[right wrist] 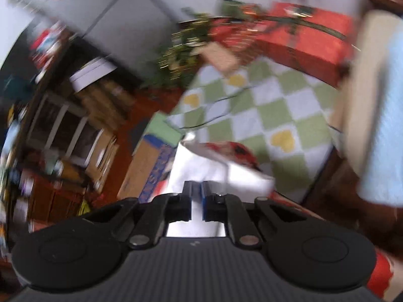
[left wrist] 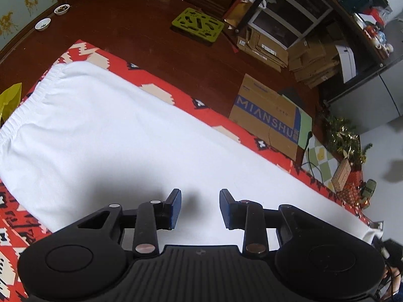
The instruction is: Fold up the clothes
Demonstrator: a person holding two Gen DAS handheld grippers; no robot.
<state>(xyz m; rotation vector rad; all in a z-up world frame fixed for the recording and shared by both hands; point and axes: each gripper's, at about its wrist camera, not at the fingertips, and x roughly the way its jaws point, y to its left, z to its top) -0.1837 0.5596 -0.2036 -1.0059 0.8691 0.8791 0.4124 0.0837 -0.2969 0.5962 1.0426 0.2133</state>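
Observation:
White trousers (left wrist: 113,125) lie flat and long on a red patterned mat (left wrist: 161,88), their elastic waistband (left wrist: 32,98) at the far left. My left gripper (left wrist: 200,207) hovers over the middle of the cloth, open, with nothing between its fingers. The right wrist view is blurred. In it my right gripper (right wrist: 197,196) has its jaws nearly together on the end of the white trousers (right wrist: 191,166). That end is lifted off the mat, with its hem (right wrist: 226,161) raised and folded over.
A flattened cardboard box (left wrist: 267,115) and stacked cartons lie on the dark wooden floor past the mat. A green foam tile (left wrist: 197,24) and small bowls (left wrist: 42,24) are farther back. A green checked rug (right wrist: 252,110) adjoins the mat's end. A yellow bag (left wrist: 10,100) is at the left.

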